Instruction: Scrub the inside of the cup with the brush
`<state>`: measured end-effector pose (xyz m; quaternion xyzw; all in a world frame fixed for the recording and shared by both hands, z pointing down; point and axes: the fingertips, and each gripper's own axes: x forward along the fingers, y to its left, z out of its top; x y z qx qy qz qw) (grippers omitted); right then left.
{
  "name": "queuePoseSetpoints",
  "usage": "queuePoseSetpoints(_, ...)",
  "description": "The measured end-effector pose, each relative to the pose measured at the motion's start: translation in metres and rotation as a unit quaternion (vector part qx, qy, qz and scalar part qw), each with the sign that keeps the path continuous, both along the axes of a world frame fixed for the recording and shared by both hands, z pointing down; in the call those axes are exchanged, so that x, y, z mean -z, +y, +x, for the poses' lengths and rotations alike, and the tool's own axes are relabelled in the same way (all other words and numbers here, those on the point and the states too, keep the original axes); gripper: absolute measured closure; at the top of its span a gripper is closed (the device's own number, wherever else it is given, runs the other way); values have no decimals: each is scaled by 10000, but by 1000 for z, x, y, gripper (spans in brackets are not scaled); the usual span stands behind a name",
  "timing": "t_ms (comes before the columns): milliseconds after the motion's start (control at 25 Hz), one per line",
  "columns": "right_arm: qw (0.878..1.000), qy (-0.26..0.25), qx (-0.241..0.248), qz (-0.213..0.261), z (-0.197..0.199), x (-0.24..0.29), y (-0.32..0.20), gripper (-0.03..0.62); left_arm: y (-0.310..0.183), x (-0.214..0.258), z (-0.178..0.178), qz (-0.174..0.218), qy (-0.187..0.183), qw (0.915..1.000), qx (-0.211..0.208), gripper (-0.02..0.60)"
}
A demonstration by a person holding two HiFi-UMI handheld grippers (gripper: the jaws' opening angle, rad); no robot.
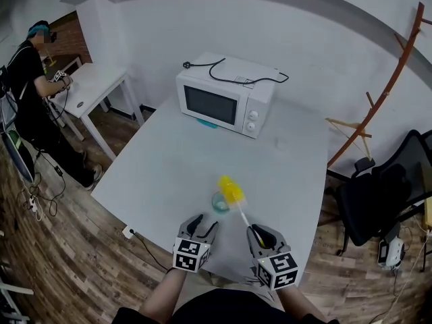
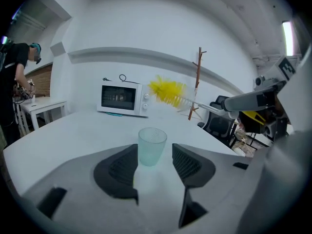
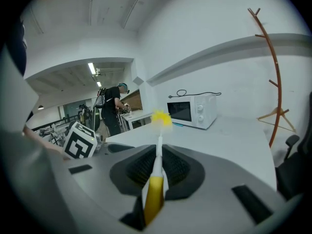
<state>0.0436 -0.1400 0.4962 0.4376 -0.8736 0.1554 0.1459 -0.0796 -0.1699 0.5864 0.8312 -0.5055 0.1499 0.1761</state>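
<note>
The left gripper [image 2: 155,164] is released: its jaws stand apart, with nothing pressed between the pads. The cup [image 2: 151,146], a pale blue-green translucent tumbler, stands upright on the white table [image 1: 162,167] just past the jaw tips, in line with the gap between them. In the left gripper view it sits a little nearer the left jaw, though whether it touches that jaw I cannot tell. In the head view the cup lies at about 1 o'clock from the left gripper, close ahead of it.

The right gripper [image 3: 157,165] is clenched on the brush [image 1: 239,210], its pads closed on the yellow handle where the thin white shaft begins. The shaft runs out toward 11 o'clock in the head view. The yellow bristle head is over the cup's far rim, at the cup's 1 o'clock; whether it touches the rim is unclear.

A white microwave [image 1: 226,94] stands at the table's 12 o'clock, well apart from the cup.
</note>
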Motion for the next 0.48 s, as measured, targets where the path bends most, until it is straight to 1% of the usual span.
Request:
queuePoseSetpoints(120, 9998, -18, -183, -27, 4, -3, -6, 545, -12, -16, 7, -80, -62, 9997, -200, 298)
queuePoseSetpoints(200, 9995, -12, -309, -36, 7, -4, -9, 545, -21, -25, 12, -143, -68, 9993, -329, 263)
queuePoseSetpoints(360, 9984, 18, -564, -90, 9, -6, -16, 545, -40, -41, 21, -244, -53, 9977, -632, 211)
queuePoseSetpoints(480, 9972, 36, -730, -158, 11, -8, -20, 545, -52, -53, 29, -331, -131, 9955, -876, 192)
